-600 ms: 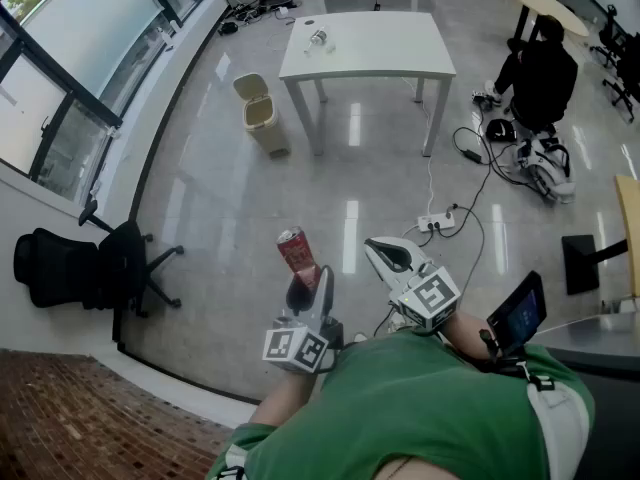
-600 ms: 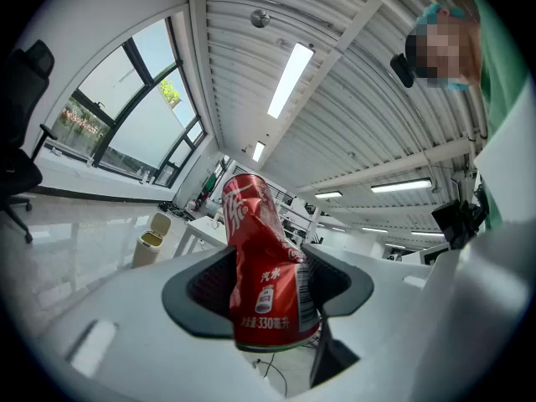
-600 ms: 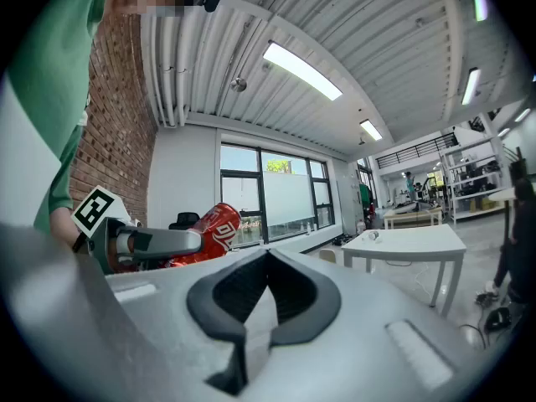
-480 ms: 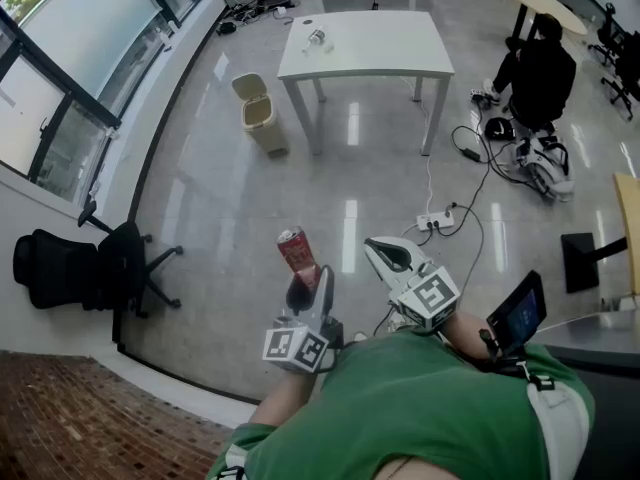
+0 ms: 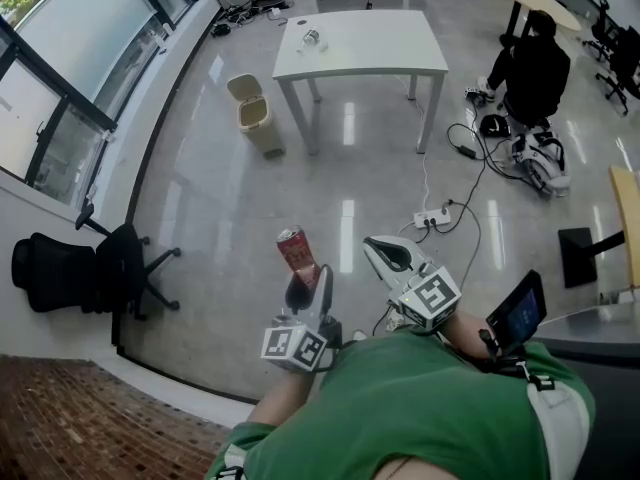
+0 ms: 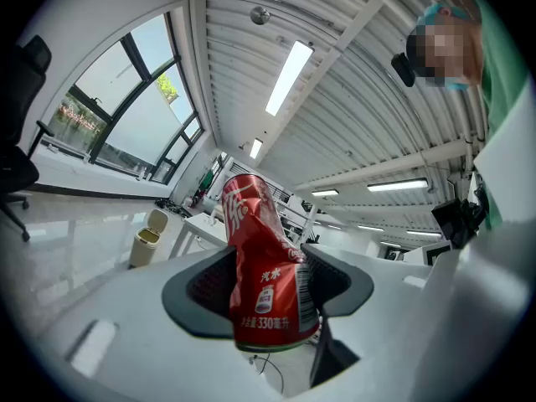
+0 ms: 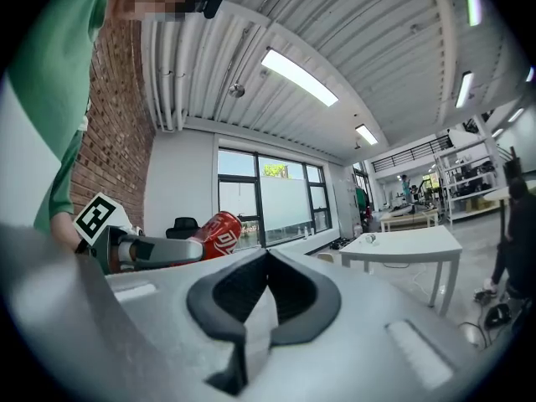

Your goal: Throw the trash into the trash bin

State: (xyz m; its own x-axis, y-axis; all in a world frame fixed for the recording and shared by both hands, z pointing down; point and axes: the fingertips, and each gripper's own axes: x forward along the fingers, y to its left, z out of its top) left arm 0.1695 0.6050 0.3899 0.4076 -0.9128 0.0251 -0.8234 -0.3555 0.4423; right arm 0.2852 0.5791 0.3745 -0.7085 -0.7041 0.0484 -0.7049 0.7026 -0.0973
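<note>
My left gripper (image 5: 303, 280) is shut on a dented red soda can (image 5: 293, 251), held upright at waist height over the floor. In the left gripper view the can (image 6: 266, 275) stands between the dark pads (image 6: 209, 287), which press on both its sides. The right gripper (image 5: 386, 254) sits just right of it, jaws shut together with nothing between them (image 7: 266, 262); the can (image 7: 219, 229) shows off to its left. The beige trash bin (image 5: 255, 115), lid up, stands far ahead by the left leg of a white table (image 5: 400, 53). A small piece of trash (image 5: 313, 38) lies on that table.
A black office chair (image 5: 90, 268) stands at the left by the window wall. A power strip with cables (image 5: 435, 218) lies on the floor ahead to the right. A person in black (image 5: 535, 68) sits beyond it. Shiny open floor stretches between me and the bin.
The head view has shifted a little, so the table and bin sit slightly further left. Both grippers and the can keep their places.
</note>
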